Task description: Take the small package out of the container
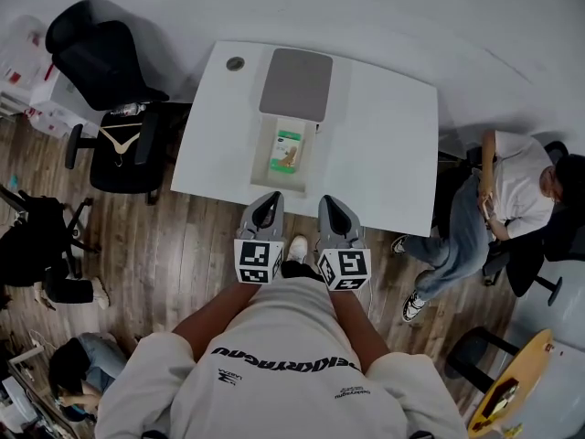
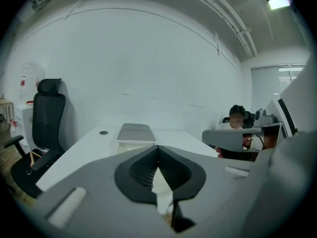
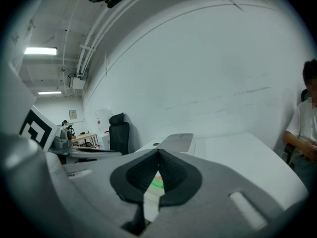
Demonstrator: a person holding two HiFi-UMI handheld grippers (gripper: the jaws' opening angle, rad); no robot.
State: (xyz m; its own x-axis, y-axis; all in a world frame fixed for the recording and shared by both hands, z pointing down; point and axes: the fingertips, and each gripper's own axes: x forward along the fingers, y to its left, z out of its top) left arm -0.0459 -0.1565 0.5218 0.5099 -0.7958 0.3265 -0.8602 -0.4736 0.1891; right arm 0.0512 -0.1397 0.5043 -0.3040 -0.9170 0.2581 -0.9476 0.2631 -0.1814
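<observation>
table (image 1: 384, 144): white | open container (image 1: 311, 161) on it | floor (image 1: 183, 254): wood | wall (image 2: 148, 58): white

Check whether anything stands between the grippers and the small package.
Nothing visible does. The small package lies in the open near part of the container; the gray lid sits at its far end. The left gripper and right gripper, both shut, are at the near edge of the table.

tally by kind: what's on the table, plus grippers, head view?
container: 1
lid: 1
package: 1, green, lying in the container
grommet: 1
grippers: 2, left gripper and right gripper, both shut and empty
total: 6
</observation>
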